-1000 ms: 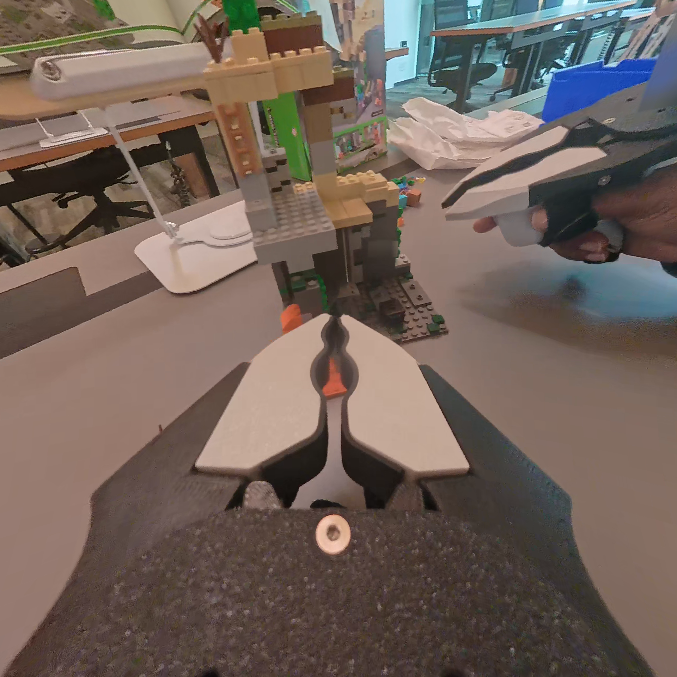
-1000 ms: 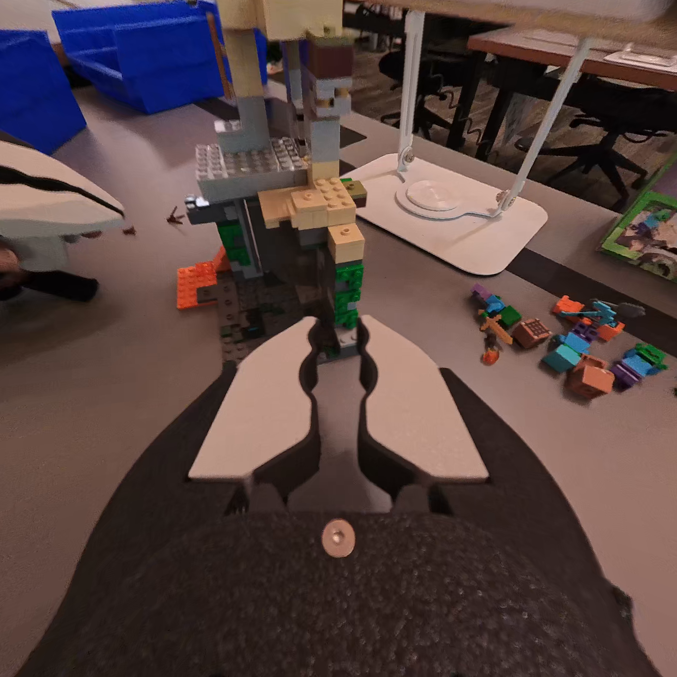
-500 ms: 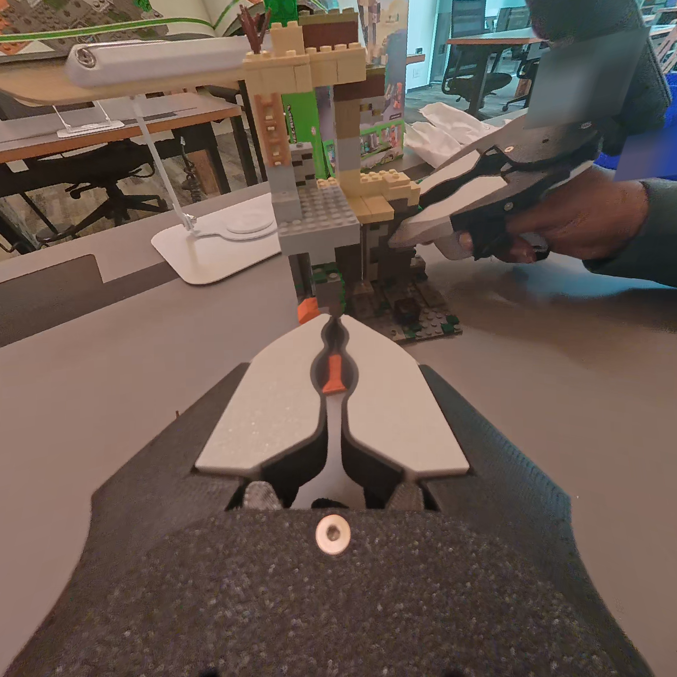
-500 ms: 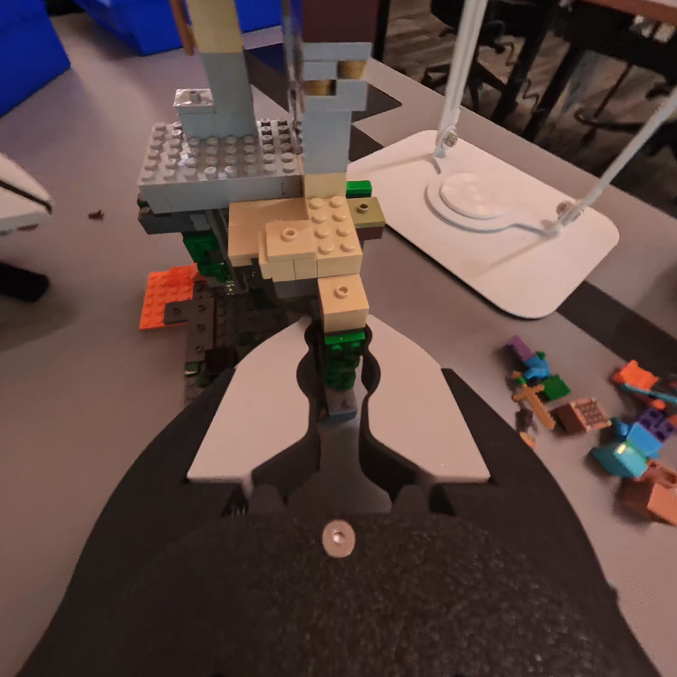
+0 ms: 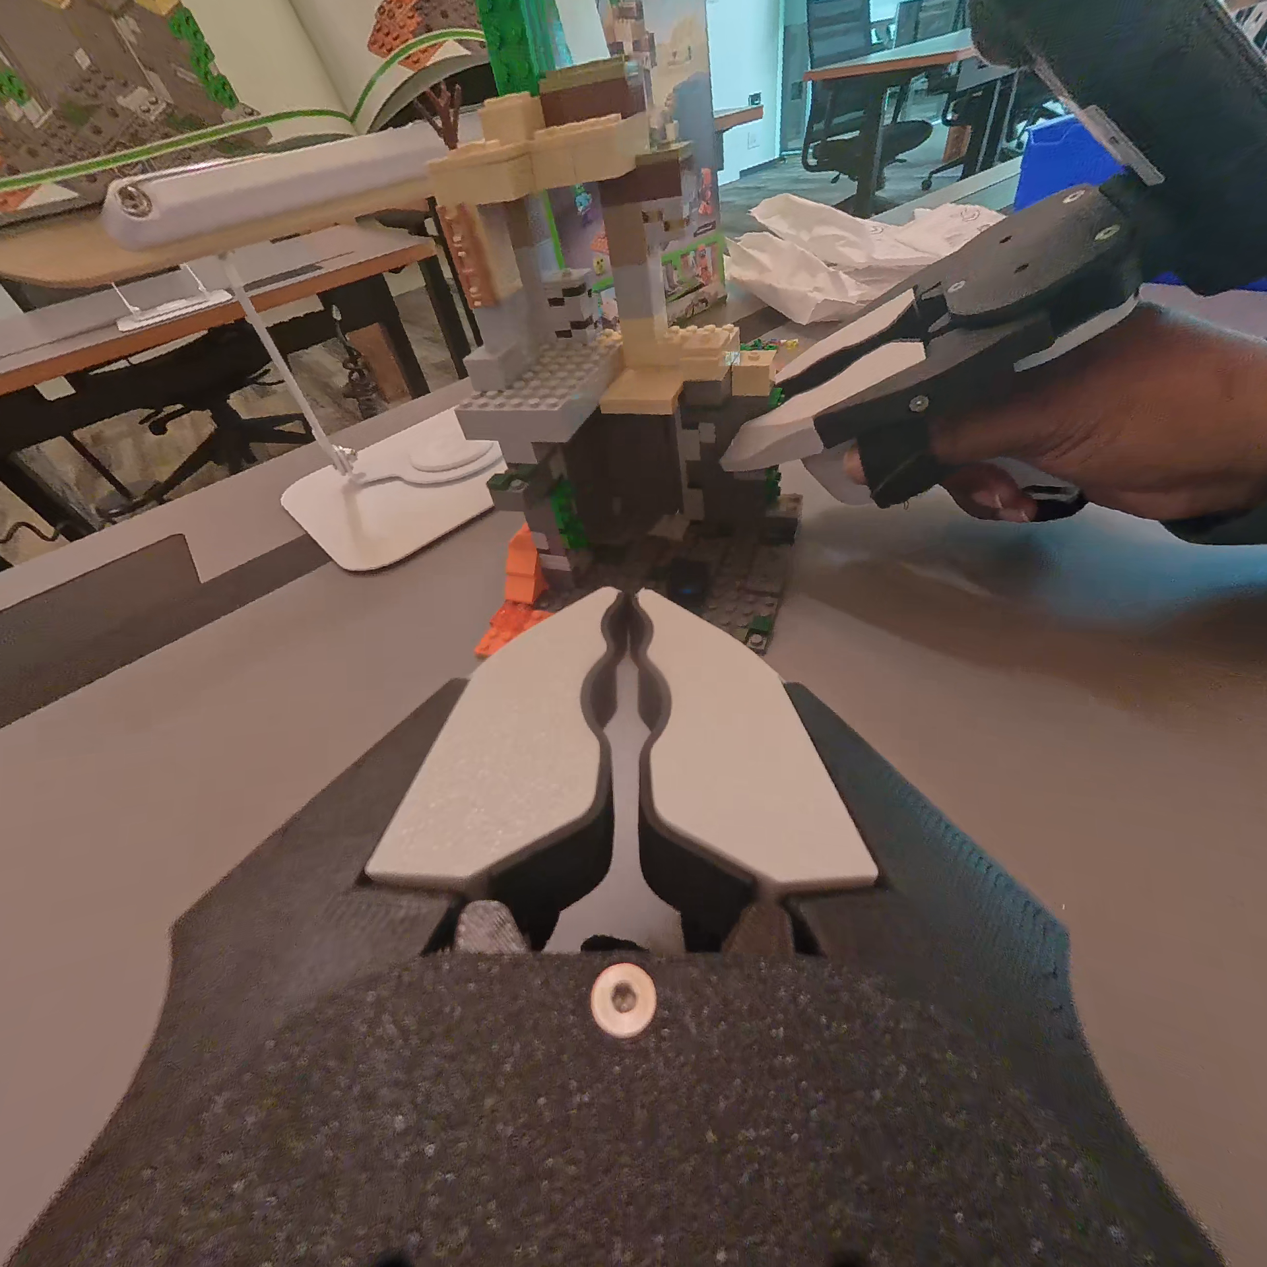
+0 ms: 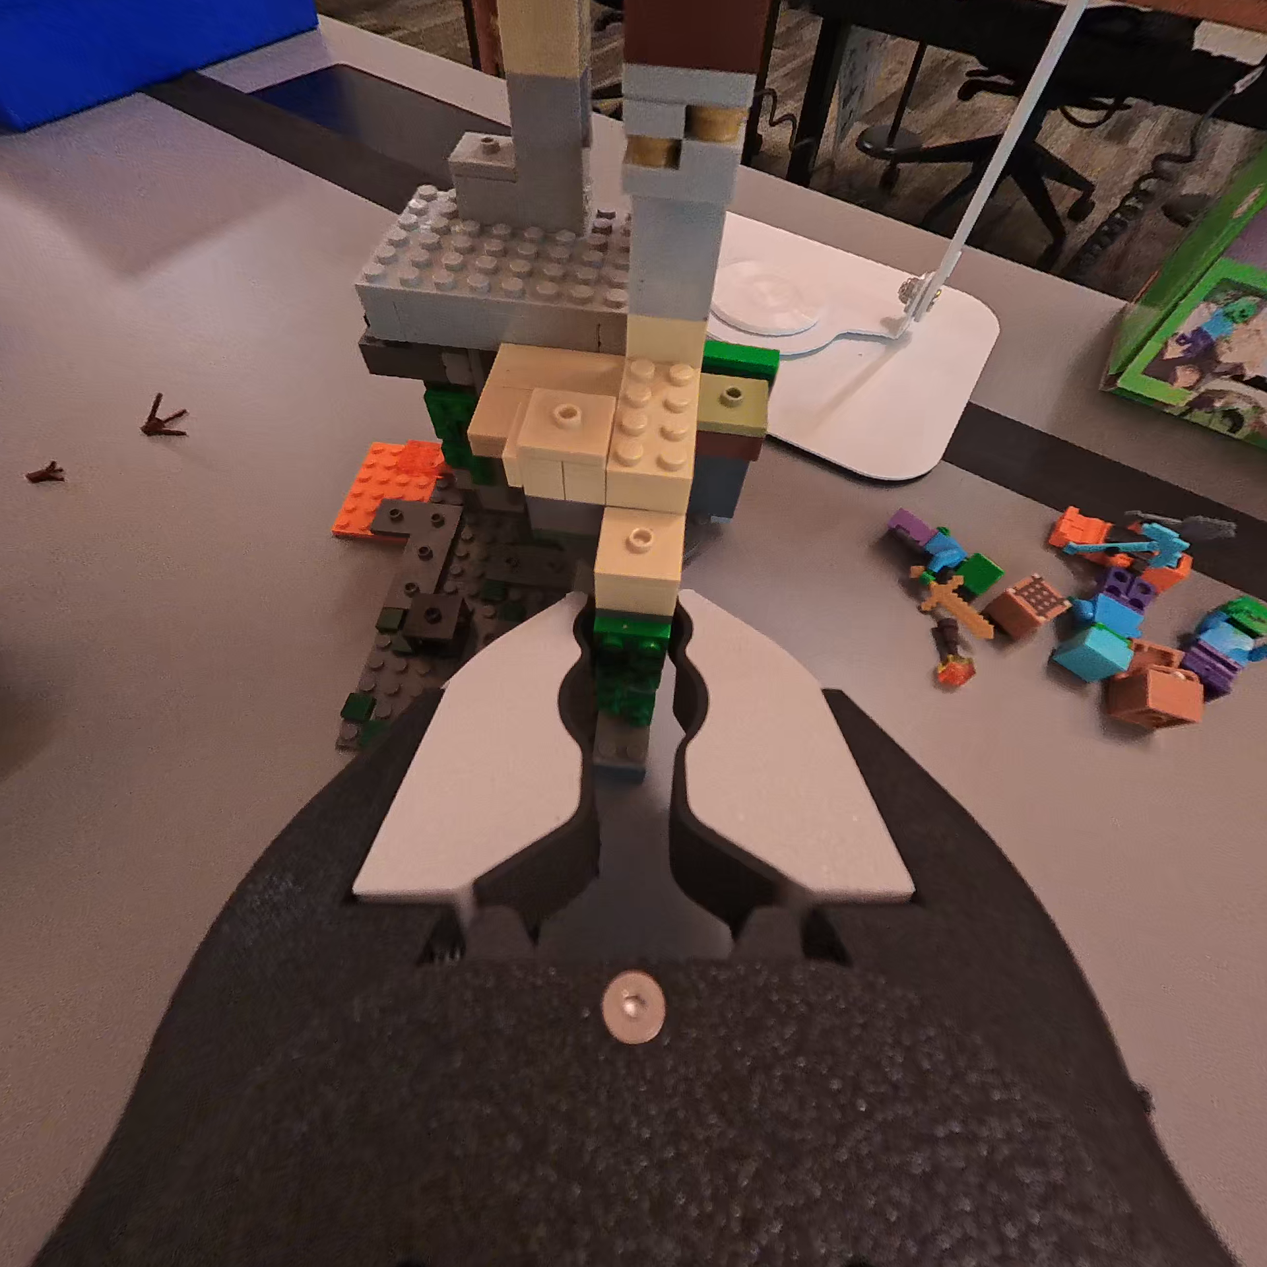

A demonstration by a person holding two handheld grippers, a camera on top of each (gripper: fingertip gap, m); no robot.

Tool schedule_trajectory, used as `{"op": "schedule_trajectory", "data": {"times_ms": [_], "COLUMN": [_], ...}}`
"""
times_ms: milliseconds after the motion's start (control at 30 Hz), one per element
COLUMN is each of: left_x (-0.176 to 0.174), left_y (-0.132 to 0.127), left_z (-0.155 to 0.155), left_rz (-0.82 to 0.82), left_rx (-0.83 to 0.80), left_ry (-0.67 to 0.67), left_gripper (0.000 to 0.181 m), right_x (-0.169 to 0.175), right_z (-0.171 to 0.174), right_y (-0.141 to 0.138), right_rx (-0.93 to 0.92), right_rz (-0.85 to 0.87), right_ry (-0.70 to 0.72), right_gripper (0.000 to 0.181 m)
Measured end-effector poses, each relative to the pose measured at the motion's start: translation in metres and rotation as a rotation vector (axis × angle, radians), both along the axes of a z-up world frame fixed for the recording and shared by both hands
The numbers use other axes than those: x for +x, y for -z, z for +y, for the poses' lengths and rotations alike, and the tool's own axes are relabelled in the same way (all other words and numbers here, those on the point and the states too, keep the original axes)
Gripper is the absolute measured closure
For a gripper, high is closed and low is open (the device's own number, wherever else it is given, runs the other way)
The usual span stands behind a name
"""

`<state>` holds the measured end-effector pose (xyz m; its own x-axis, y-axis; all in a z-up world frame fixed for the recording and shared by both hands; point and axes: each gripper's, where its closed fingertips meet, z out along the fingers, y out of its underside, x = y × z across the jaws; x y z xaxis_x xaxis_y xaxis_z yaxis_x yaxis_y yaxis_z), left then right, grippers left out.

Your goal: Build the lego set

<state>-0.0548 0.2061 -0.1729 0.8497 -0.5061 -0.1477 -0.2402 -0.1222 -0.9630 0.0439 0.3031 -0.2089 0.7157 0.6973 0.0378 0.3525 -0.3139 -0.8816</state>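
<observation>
Two grippers flank the lego tower (image 6: 617,384): right gripper (image 6: 629,603) straddles its green column (image 6: 627,668), likely steadying; left gripper (image 5: 625,603) is closed, empty.

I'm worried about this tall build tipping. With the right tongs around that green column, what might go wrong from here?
1. The right tongs straddle the green column low on the lego tower; a sideways nudge may topple its tall, narrow upper posts.
2. Squeezing could pop the tan brick stacked above off.
3. The left tongs sit shut in front of the baseplate, so nothing visibly braces the build.
</observation>
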Motion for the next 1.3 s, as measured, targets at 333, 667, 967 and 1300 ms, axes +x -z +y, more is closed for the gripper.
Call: {"op": "schedule_trajectory", "data": {"times_ms": [333,667,967,1300], "left_x": [0.000,-0.001,-0.001,-0.002], "left_y": [-0.001,0.002,0.004,0.004], "left_z": [0.000,0.002,0.003,0.003], "left_rz": [0.005,-0.009,-0.014,-0.017], "left_rx": [0.005,-0.012,-0.021,-0.023], "left_ry": [-0.004,-0.003,-0.004,-0.004], "left_gripper": [0.181,0.181,0.181,0.181], "right_x": [0.001,0.023,-0.006,-0.003], "right_z": [-0.001,-0.016,-0.002,0.005], "right_y": [-0.005,-0.022,0.008,0.010], "right_rx": [0.026,0.009,-0.016,0.006], "right_rz": [0.024,0.078,-0.011,-0.061], "right_ry": [-0.027,-0.091,-0.180,-0.512], "right_gripper": [0.159,0.141,0.146,0.160]}}
